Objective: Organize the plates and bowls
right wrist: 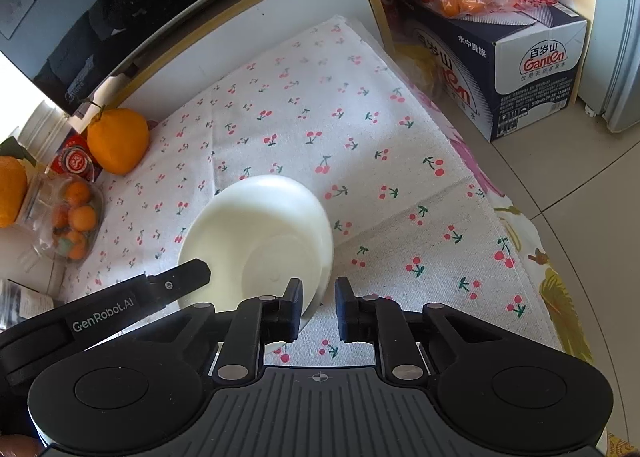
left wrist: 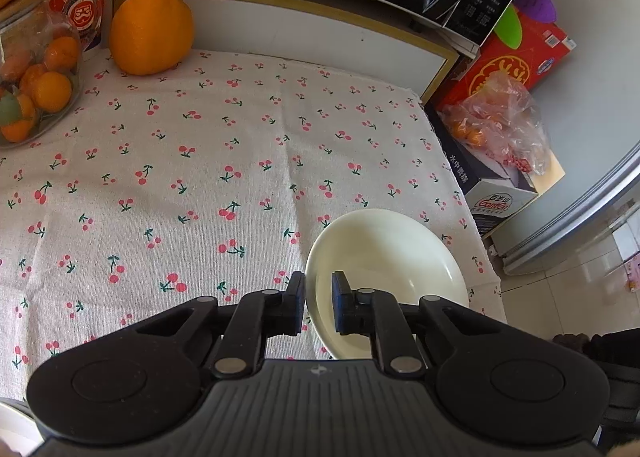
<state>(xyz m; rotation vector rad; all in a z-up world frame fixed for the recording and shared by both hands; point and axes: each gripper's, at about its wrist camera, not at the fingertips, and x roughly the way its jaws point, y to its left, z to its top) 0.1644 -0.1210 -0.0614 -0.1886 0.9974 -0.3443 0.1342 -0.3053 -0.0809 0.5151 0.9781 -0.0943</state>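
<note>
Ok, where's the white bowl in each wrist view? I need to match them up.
Left wrist: bowl sits low, right of centre, inside showing, its rim between the left claw's fingers.
Right wrist: bowl sits centre-left, underside showing, its edge between the right claw's fingers.
Shared landmark: the big orange, top left in the left view and mid-left in the right view.

Both views are evenly lit by soft daylight, and only faint shadows are cast on the cherry-print cloth (left wrist: 200,177). Glare is caught on the microwave door (right wrist: 100,17). Straight lines are bowed by fisheye distortion toward the corners, where sharpness is lost.
</note>
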